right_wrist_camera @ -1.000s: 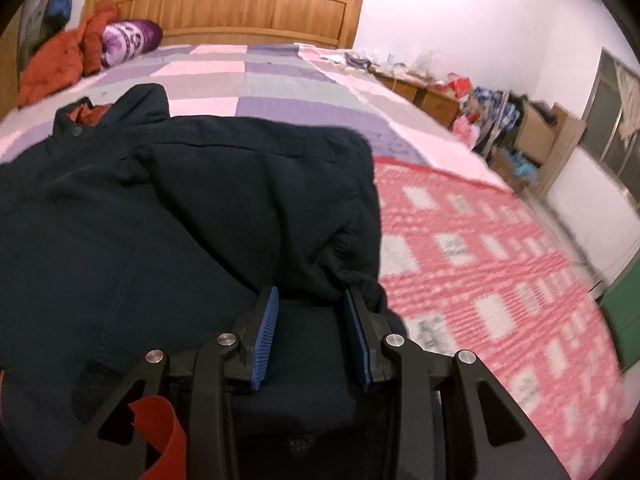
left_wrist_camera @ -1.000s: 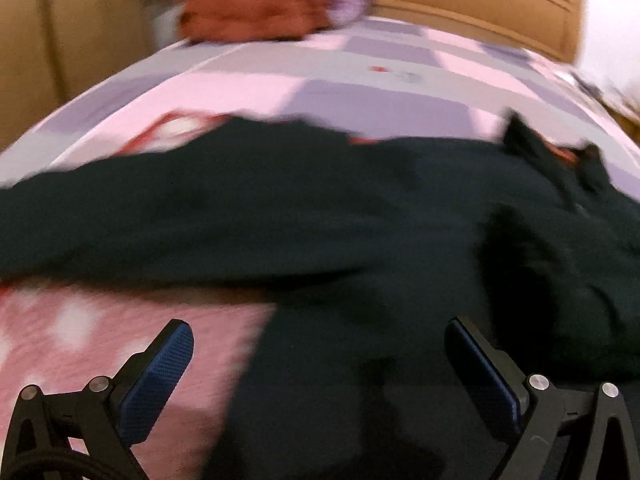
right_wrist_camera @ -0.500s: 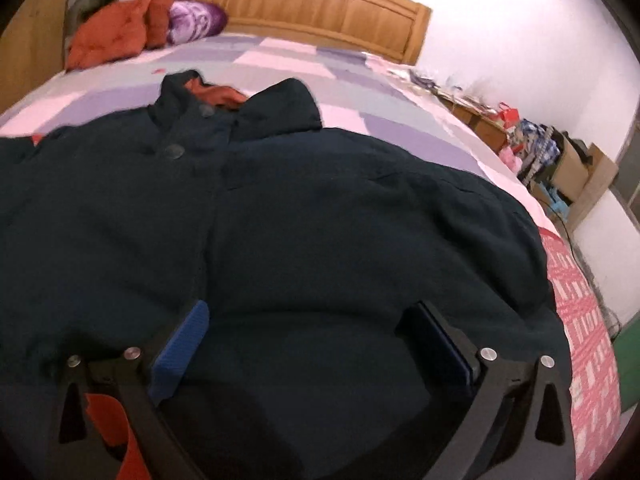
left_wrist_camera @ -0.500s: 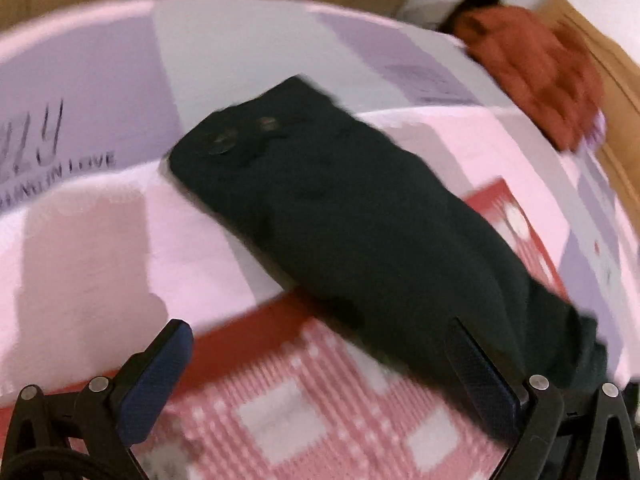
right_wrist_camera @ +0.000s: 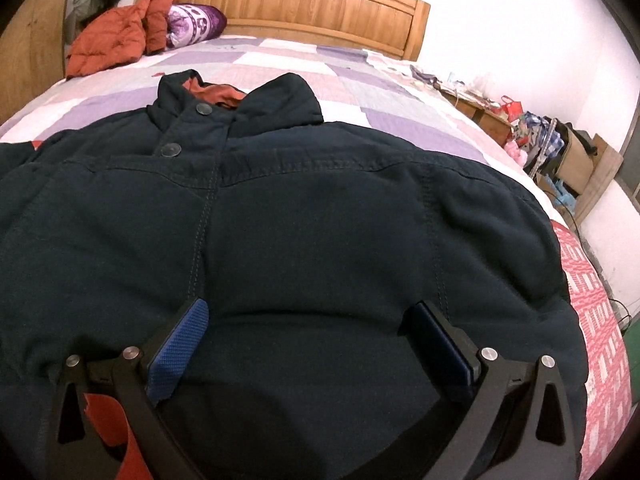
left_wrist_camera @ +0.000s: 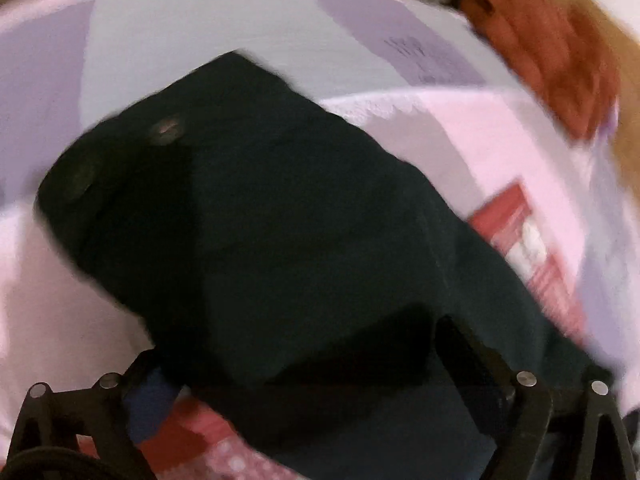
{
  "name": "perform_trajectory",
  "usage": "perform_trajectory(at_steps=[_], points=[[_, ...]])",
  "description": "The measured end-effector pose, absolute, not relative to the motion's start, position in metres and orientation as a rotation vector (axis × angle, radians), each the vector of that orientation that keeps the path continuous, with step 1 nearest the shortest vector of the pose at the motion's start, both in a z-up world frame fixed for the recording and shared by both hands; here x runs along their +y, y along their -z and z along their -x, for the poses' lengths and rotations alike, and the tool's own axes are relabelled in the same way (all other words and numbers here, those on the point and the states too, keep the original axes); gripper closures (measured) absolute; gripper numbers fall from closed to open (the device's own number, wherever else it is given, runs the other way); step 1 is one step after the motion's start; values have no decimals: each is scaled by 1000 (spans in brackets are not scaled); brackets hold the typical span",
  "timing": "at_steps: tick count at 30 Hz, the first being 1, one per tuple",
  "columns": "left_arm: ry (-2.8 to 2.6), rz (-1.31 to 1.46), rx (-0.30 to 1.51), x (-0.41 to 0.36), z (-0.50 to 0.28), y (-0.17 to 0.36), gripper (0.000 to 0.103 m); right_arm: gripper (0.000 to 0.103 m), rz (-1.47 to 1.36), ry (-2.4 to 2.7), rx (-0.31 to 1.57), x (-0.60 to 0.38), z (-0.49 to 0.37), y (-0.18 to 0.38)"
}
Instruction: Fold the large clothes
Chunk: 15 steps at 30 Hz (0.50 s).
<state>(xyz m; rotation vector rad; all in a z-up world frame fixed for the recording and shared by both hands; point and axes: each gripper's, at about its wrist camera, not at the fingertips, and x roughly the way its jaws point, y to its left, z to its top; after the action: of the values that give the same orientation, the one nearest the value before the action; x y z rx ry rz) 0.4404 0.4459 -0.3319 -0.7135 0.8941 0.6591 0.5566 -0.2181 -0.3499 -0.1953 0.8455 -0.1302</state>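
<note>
A dark navy jacket [right_wrist_camera: 320, 220] lies front-up on the bed, collar [right_wrist_camera: 240, 108] toward the headboard, its right sleeve folded across the chest. My right gripper [right_wrist_camera: 309, 312] hovers open low over the jacket's front, nothing between its blue pads. In the blurred left wrist view the jacket's other sleeve [left_wrist_camera: 260, 208] stretches out over the bedspread, with snap buttons [left_wrist_camera: 165, 130] at the cuff. My left gripper [left_wrist_camera: 298, 344] straddles that sleeve and its jaws are closing. The cloth lies between them and hides part of the left finger; the pads stand wide.
The bedspread [right_wrist_camera: 360, 92] is lilac, pink and grey patchwork, with a red checked blanket [right_wrist_camera: 592, 300] at the right. An orange jacket [right_wrist_camera: 116, 40] and a purple pillow [right_wrist_camera: 196, 20] lie by the wooden headboard [right_wrist_camera: 300, 0]. Cluttered furniture [right_wrist_camera: 500, 108] lines the right wall.
My right gripper let go of the sleeve it pinched, opened wide and moved over the jacket's front. My left gripper swung away from the jacket body out to the other sleeve and came down onto it.
</note>
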Motion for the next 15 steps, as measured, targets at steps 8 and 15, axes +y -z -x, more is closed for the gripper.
perform_trajectory(at_steps=[8, 15], points=[[-585, 698, 742, 436, -435, 297, 89, 0, 171, 120, 853, -223, -560, 352], [-362, 472, 580, 363, -450, 193, 91, 0, 161, 113, 858, -225, -562, 353]])
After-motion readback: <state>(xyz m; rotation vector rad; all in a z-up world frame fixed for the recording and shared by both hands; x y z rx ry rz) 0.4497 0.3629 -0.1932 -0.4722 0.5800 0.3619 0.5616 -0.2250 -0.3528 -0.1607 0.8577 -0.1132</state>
